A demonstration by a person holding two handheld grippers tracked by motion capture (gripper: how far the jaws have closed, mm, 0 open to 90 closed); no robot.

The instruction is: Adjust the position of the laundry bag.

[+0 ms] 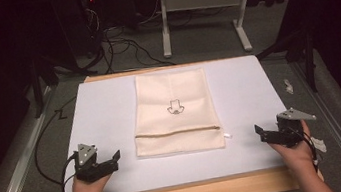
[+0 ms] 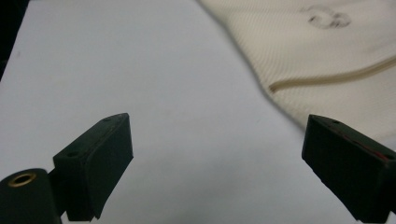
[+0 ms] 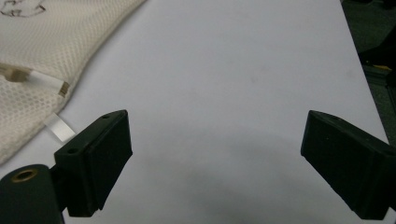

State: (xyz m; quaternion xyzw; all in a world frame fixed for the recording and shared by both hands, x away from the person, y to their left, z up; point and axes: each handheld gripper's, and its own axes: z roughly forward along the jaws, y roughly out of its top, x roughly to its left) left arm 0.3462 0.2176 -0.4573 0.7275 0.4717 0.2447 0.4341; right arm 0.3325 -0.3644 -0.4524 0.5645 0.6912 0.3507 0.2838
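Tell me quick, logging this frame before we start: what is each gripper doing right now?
Left gripper: open, holding nothing, beside the cream mesh bag.
Right gripper: open, holding nothing, over the white sheet.

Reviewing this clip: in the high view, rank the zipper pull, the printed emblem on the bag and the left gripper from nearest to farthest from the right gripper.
1. Zipper pull, at the bag's lower right corner, just inward of the right gripper.
2. Printed emblem, mid-bag, farther up the table.
3. Left gripper, across the bag on the table's opposite side.
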